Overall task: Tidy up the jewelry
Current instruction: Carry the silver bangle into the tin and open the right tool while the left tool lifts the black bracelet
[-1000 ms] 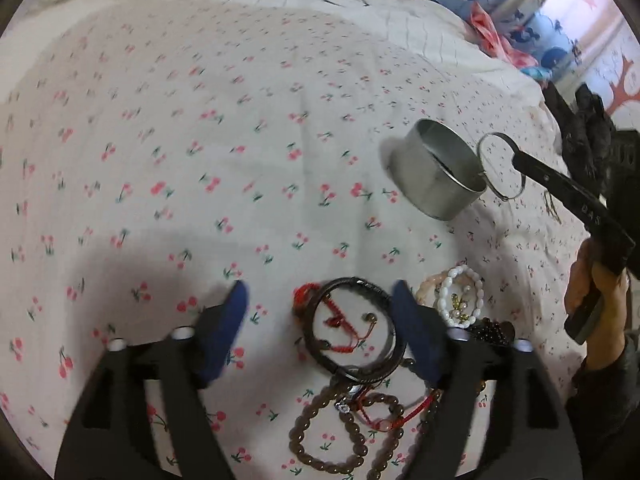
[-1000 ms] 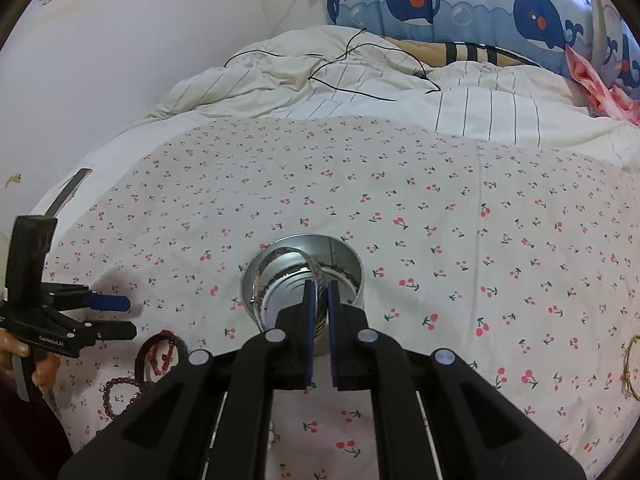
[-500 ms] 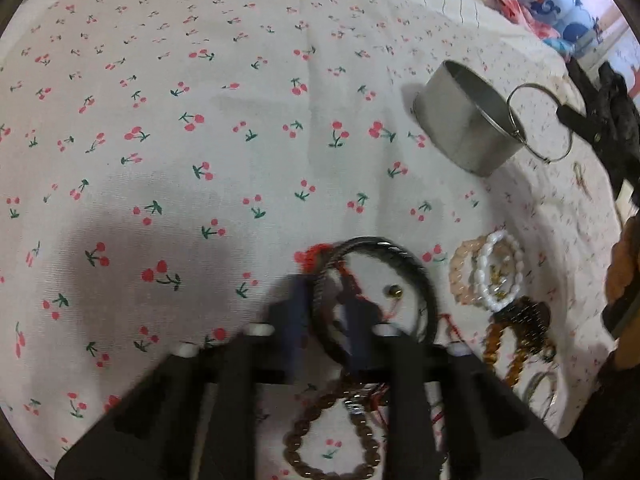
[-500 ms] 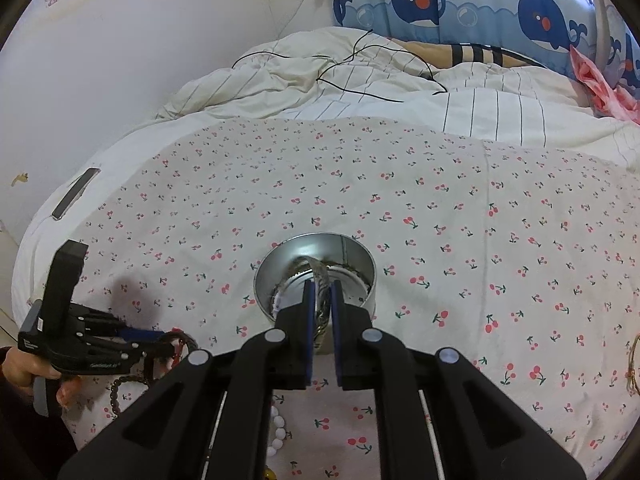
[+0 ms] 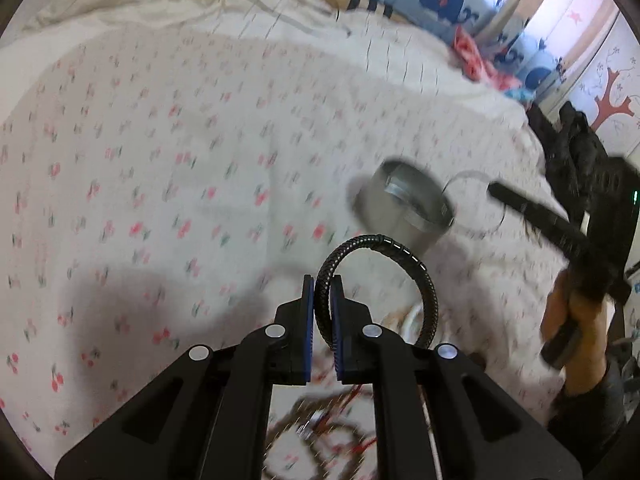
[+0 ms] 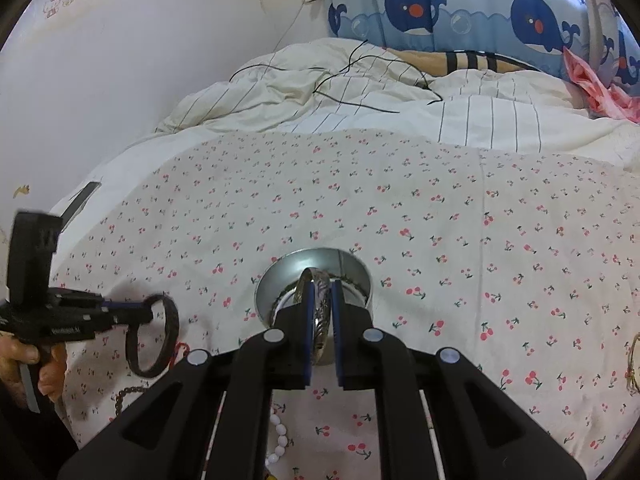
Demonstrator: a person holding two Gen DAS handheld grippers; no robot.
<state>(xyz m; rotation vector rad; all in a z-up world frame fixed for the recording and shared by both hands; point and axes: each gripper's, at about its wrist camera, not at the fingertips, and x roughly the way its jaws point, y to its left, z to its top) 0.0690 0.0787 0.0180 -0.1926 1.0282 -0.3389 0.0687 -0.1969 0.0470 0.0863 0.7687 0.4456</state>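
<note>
My left gripper (image 5: pixel 320 300) is shut on a black braided bracelet (image 5: pixel 384 248) and holds it above the cherry-print sheet; this bracelet also shows in the right wrist view (image 6: pixel 154 336). A round metal tin (image 5: pixel 404 212) stands on the bed beyond it. My right gripper (image 6: pixel 320 308) is shut on a silver bangle (image 6: pixel 320 312) and holds it just in front of and above the tin (image 6: pixel 352 276). The bangle shows blurred beside the tin in the left wrist view (image 5: pixel 472 204). More bead bracelets (image 5: pixel 320 436) lie under the left gripper.
A white bead strand (image 6: pixel 278 440) lies under the right gripper. A thin gold piece (image 6: pixel 634 360) lies at the far right on the sheet. A rumpled striped duvet (image 6: pixel 360 96) with a black cable fills the back of the bed. A wall is at the left.
My left gripper closed on the black braided bracelet and lifted it off the pile. My right gripper has kept the silver bangle by the tin.
</note>
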